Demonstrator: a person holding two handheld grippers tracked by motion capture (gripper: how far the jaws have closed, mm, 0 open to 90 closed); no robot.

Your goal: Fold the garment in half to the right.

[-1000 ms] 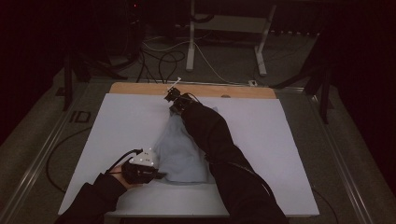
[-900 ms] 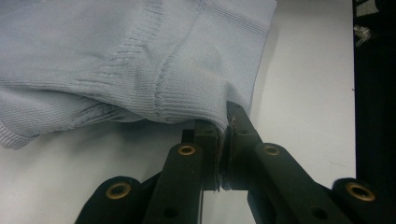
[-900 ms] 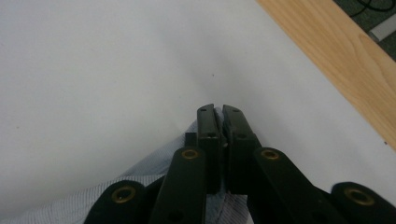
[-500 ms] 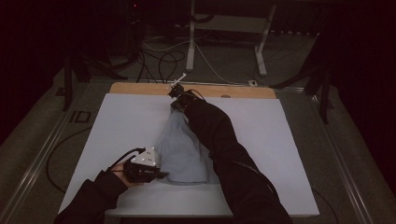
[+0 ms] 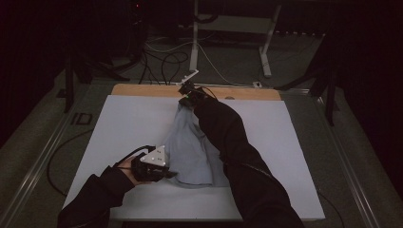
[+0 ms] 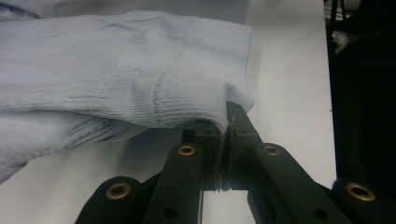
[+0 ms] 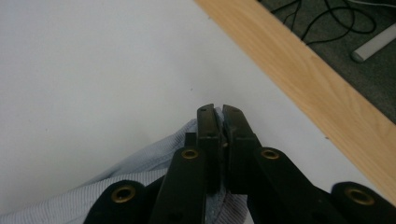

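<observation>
While I hold one pale blue garment (image 5: 192,149) stretched on the white bench (image 5: 123,118) | my left gripper (image 5: 166,175) is clamped on its near ribbed corner | my right gripper (image 5: 186,97) is pinched on its far end near the wooden edge | count: one garment, two grippers | long axis runs near-to-far, narrowing toward the far end.

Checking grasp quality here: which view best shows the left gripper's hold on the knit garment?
The left gripper view: the left gripper is shut on the light blue garment at its ribbed hem. The high view shows the gripper at the near edge; the right gripper view shows the far end pinched.
</observation>
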